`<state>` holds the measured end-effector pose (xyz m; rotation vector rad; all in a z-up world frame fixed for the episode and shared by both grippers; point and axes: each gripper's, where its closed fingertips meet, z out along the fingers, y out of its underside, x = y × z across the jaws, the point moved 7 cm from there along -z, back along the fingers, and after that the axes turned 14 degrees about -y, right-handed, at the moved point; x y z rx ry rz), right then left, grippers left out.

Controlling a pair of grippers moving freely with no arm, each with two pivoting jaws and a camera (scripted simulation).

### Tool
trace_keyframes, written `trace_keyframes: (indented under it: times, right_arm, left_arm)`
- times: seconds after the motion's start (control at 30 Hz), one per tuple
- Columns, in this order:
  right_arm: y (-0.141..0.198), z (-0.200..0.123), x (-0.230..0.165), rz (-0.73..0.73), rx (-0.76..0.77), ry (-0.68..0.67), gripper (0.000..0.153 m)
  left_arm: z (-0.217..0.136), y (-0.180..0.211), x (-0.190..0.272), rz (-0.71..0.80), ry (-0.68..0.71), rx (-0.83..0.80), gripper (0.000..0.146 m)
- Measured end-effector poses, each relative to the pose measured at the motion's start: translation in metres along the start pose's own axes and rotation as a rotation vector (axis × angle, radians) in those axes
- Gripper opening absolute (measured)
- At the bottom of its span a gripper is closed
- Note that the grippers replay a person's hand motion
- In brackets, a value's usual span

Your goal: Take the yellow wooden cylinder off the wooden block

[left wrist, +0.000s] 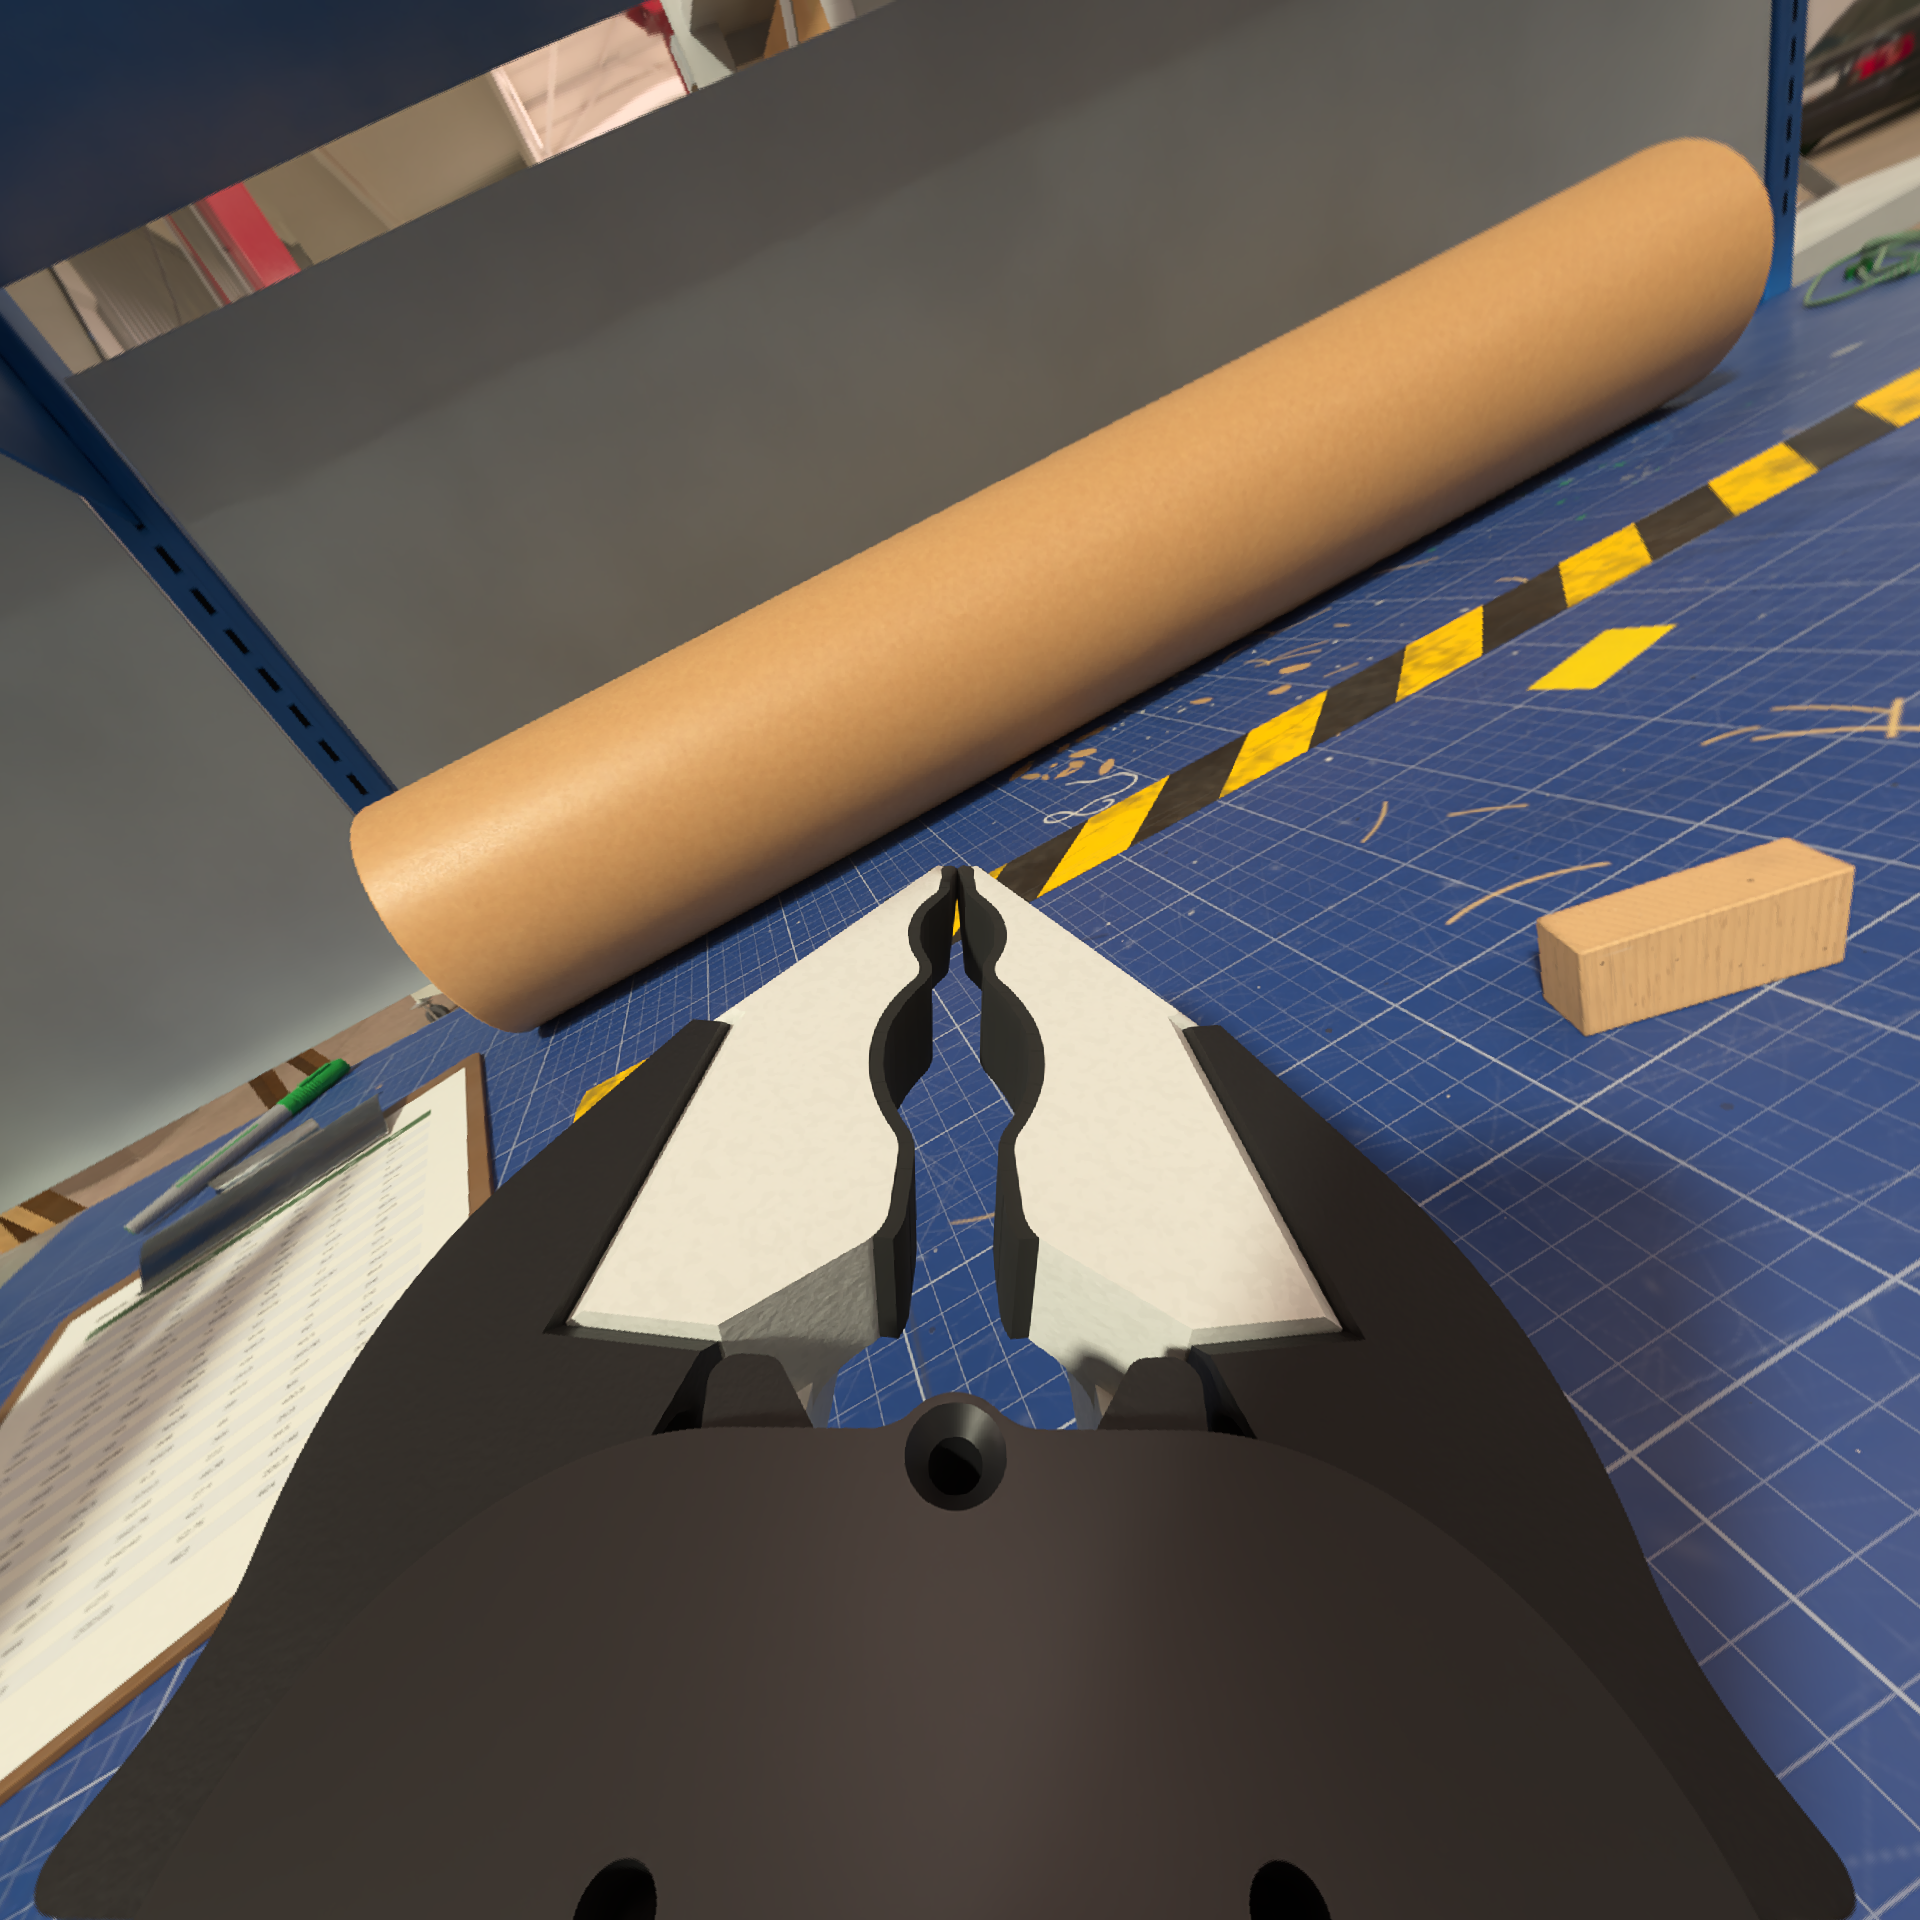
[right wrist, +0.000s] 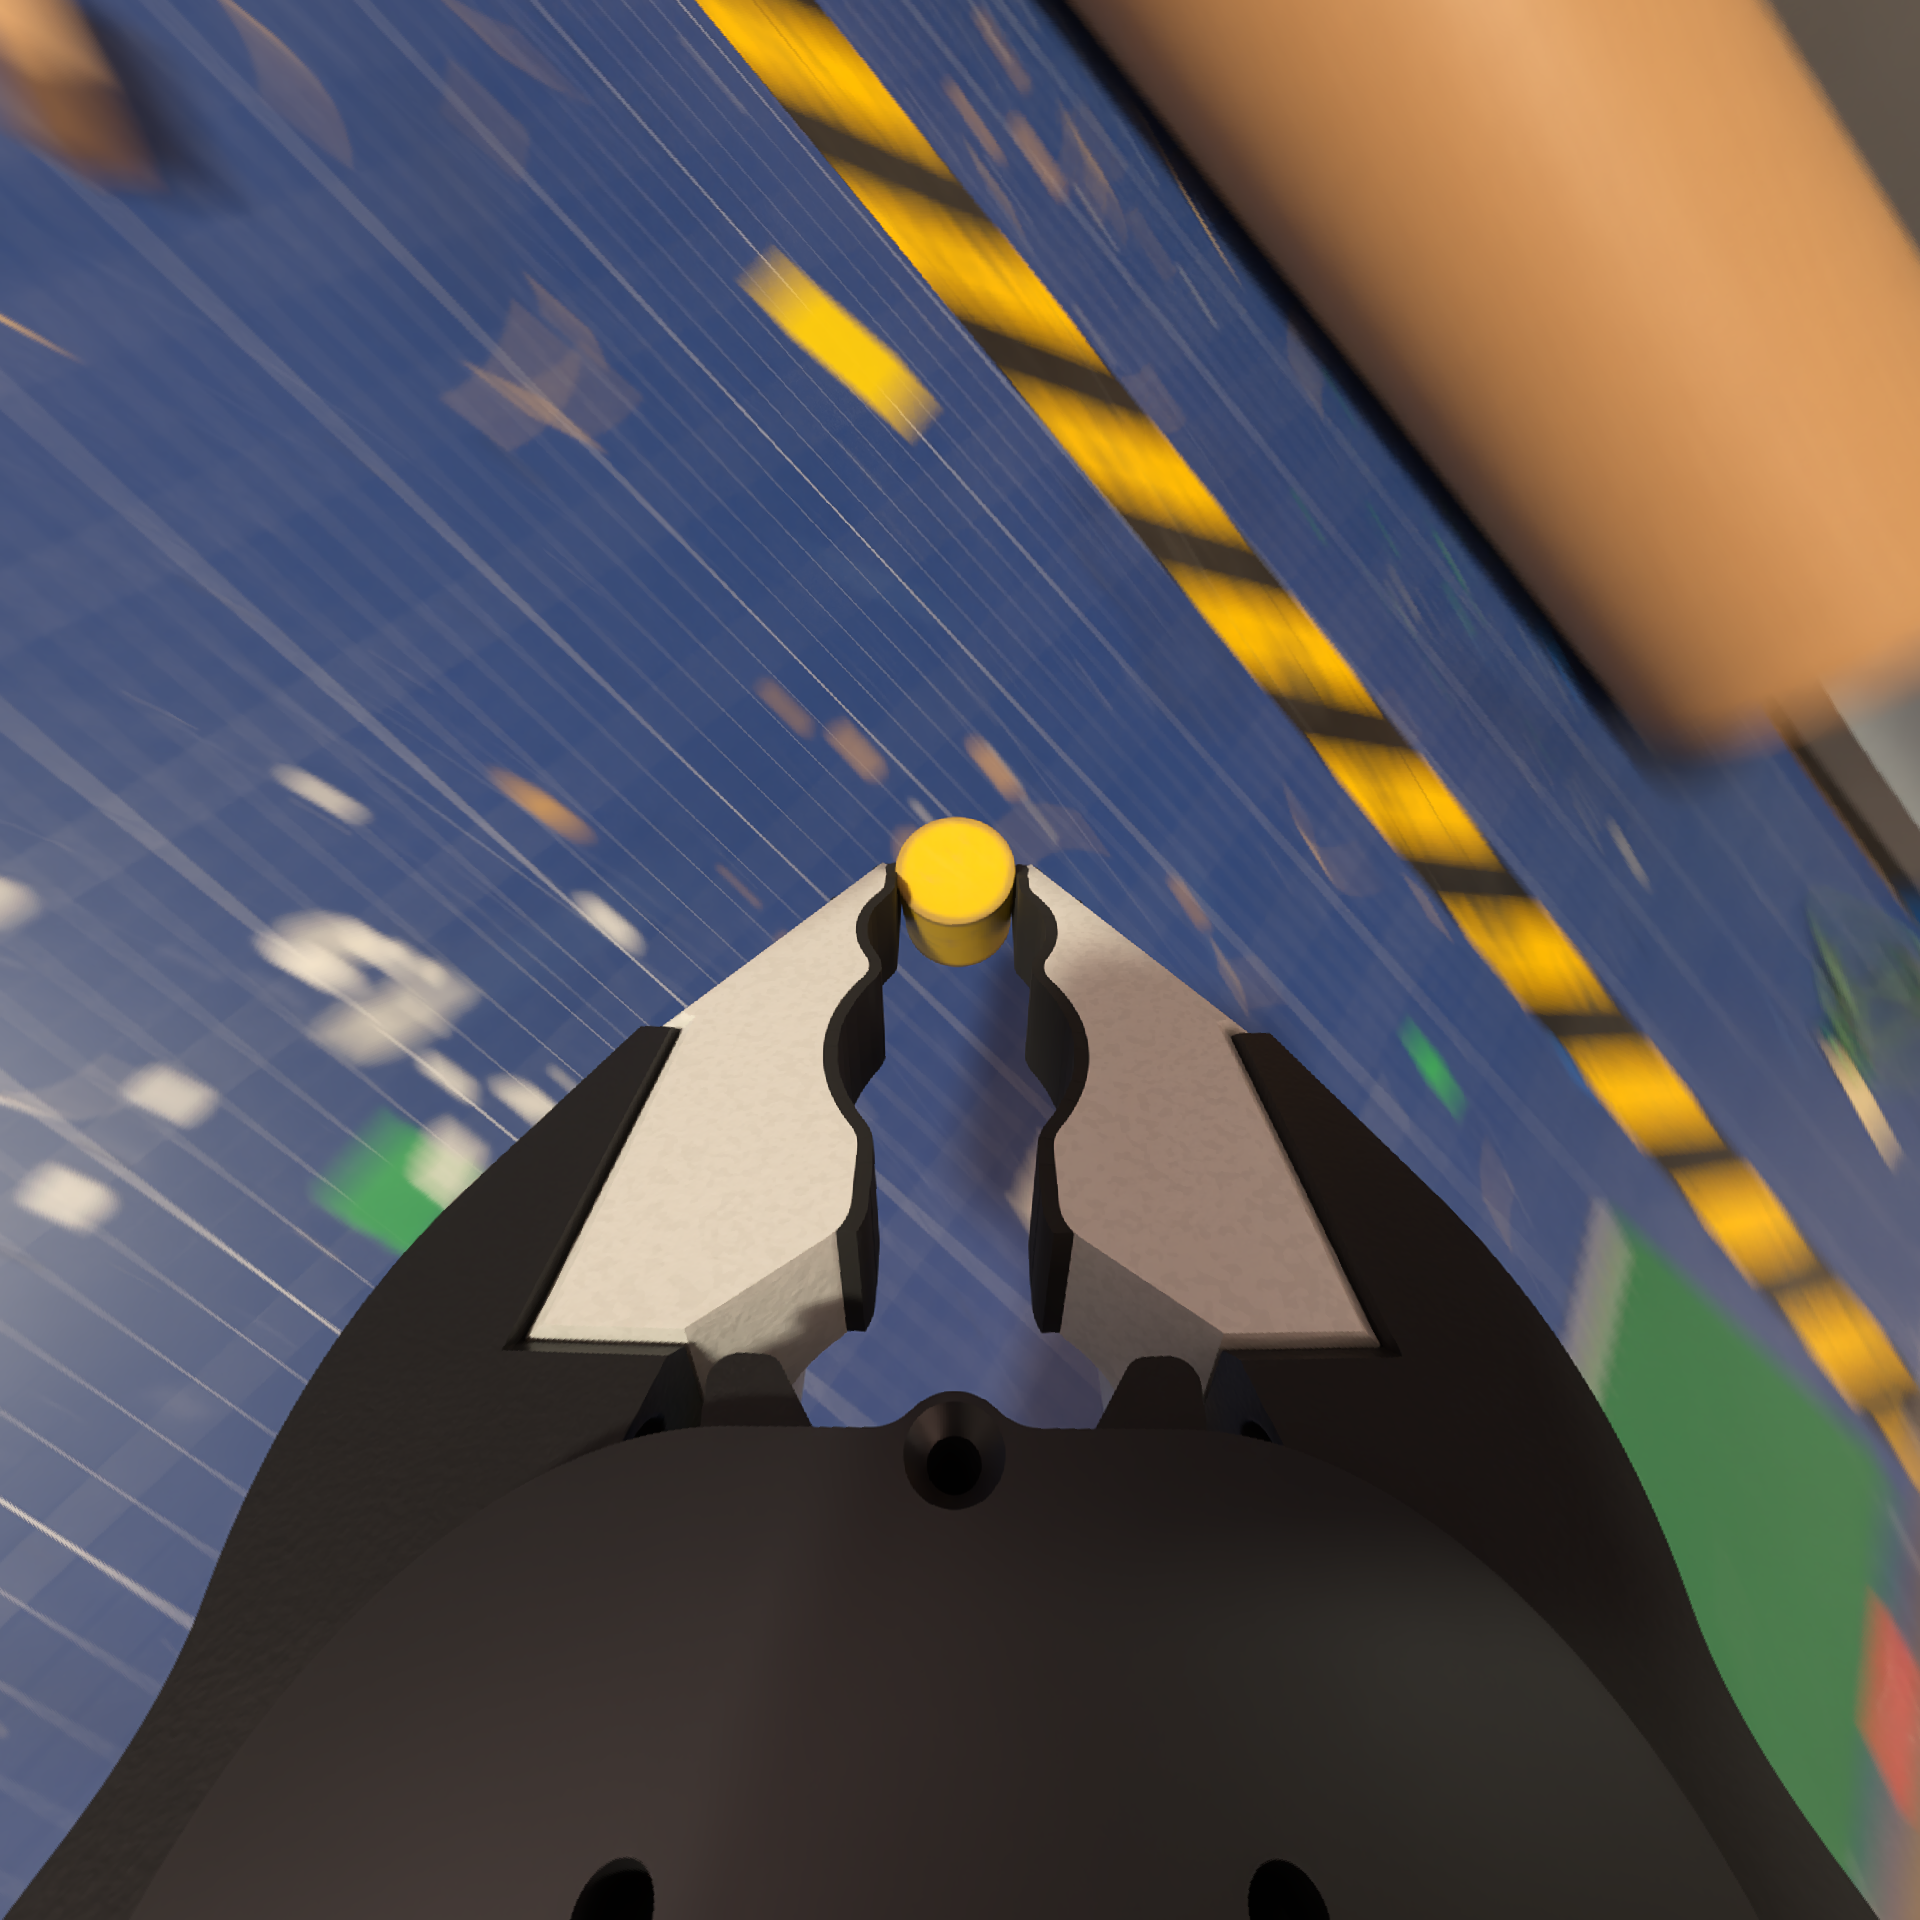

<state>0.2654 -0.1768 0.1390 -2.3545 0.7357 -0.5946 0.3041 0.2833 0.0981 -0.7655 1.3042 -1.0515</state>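
In the right wrist view my right gripper [right wrist: 954,899] is shut on the yellow wooden cylinder [right wrist: 954,883], gripped between the fingertips above the blue cutting mat [right wrist: 520,623]; the background is motion-blurred. In the left wrist view the wooden block [left wrist: 1696,933] lies on the blue mat [left wrist: 1455,1195] at the right, with nothing on top of it. My left gripper [left wrist: 956,881] is shut and empty, hovering over the mat left of the block, its tips near the brown paper roll [left wrist: 1039,592].
The brown paper roll also shows in the right wrist view [right wrist: 1558,312], lying along the grey back panel [left wrist: 727,343]. A yellow-black hazard tape stripe [left wrist: 1455,644] runs beside it. A clipboard [left wrist: 208,1403] with a green pen [left wrist: 260,1127] lies at the left. A green patch [right wrist: 1745,1475] shows at the lower right.
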Motion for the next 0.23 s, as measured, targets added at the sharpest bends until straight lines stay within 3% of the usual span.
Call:
trace_keyframes:
  times: [0.1, 0.23]
  right_arm:
    - [0.072, -0.047, 0.066, 0.241, -0.218, 0.168, 0.021]
    - [0.133, -0.066, 0.141, 0.566, -0.280, 0.148, 0.021]
  left_arm:
    - [0.000, 0.001, 0.004, 0.045, 0.003, -0.004, 0.000]
    - [0.002, 0.002, 0.008, 0.084, 0.002, -0.025, 0.000]
